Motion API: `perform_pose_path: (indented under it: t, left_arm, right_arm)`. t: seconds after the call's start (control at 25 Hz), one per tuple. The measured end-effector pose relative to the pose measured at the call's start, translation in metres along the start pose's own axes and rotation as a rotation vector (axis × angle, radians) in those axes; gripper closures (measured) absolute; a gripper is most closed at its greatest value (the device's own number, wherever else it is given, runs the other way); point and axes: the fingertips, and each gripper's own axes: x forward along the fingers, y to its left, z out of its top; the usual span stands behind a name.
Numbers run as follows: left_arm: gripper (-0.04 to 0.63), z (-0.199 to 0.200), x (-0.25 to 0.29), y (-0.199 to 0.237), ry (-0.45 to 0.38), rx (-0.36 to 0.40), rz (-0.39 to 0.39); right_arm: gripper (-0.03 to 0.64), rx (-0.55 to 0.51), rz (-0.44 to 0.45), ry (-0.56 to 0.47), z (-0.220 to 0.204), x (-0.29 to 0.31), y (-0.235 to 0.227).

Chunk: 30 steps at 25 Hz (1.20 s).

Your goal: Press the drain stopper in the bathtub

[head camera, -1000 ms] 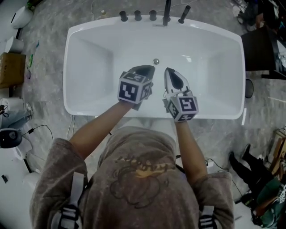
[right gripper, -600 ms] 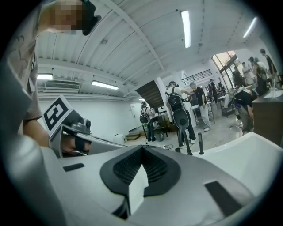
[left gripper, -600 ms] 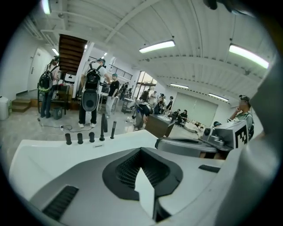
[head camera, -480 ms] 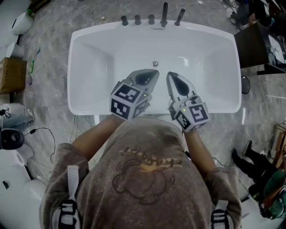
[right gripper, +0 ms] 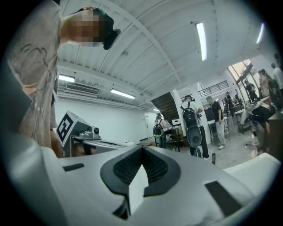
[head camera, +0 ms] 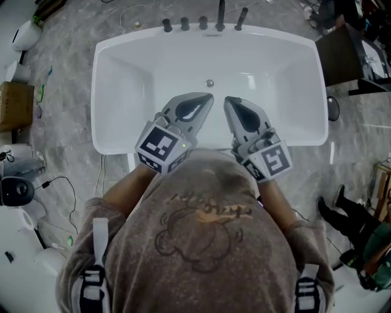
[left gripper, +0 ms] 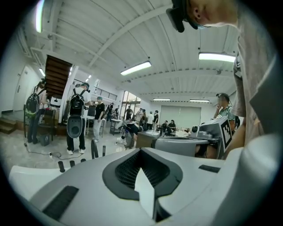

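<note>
Now, stopper: drain stopper [head camera: 209, 82] lies just ahead of left claw [head camera: 206, 98], down in bathtub [head camera: 122, 92].
Nearer: left claw; from right claw [head camera: 228, 101] it lies ahead-left.
Claws: both clenched, empty.

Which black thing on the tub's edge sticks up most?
The thin post, fourth from the left. The three knobs left of it are short stubs; the last handle is shorter and leans.

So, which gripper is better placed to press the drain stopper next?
Probably left: the left gripper ends nearest the drain stopper, in line with it; the right gripper sits off to one side. Both pairs of jaws are shut.
</note>
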Motion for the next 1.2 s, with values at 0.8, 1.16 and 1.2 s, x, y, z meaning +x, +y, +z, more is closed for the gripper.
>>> perform_pose_path:
  t: [0.8,1.16,1.2]
  left_arm:
    - [0.592,0.000,-0.006,-0.001,-0.101,0.084,0.000]
    - [0.592,-0.004,-0.005,0.001,-0.093,0.047,0.004]
    - [0.592,-0.005,-0.005,0.001,-0.093,0.048,0.004]
  right_arm:
    - [0.618,-0.008,-0.014,-0.022,-0.013,0.002,0.005]
    - [0.618,-0.021,-0.008,-0.004,-0.012,0.000,0.006]
    - [0.620,-0.021,-0.009,-0.003,-0.013,-0.001,0.005]
